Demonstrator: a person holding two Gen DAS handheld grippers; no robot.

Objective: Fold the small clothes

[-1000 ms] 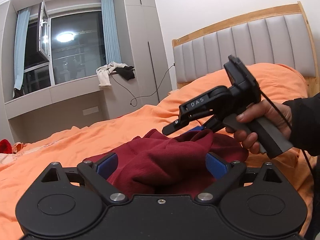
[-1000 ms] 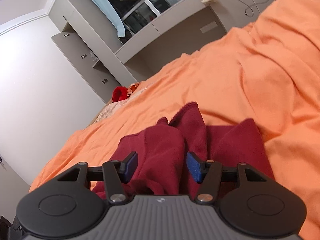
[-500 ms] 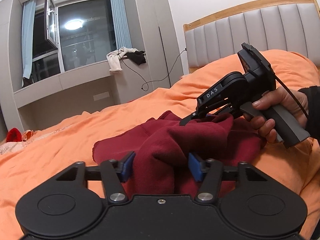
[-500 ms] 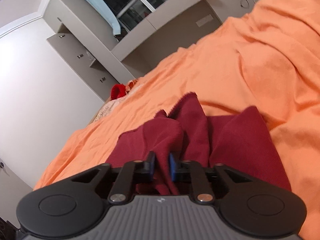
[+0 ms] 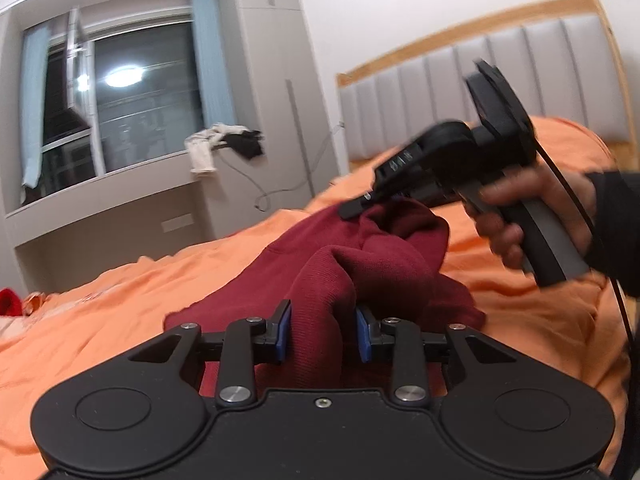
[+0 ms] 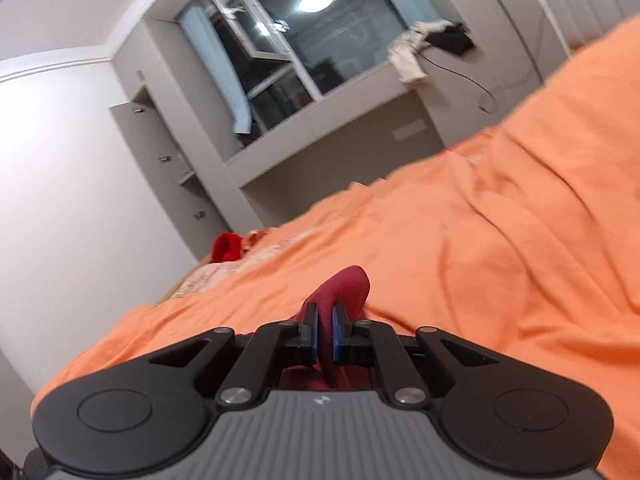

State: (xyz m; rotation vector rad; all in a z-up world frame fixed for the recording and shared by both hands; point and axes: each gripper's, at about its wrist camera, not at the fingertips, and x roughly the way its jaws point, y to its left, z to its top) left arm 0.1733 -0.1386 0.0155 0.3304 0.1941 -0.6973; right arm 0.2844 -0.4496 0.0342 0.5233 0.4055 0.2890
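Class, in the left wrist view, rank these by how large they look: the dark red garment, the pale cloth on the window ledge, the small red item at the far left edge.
1. Dark red garment
2. Pale cloth
3. Small red item, partly cut off by the edge

The garment lies nearest the camera, so true sizes stay unsure.

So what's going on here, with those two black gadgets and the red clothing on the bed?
A person is starting to fold a dark red garment on an orange bedspread, using a handheld gripper in each hand. The left gripper has just been closing on a bunched fold. The right gripper is shut on another part, which rises off the bed.
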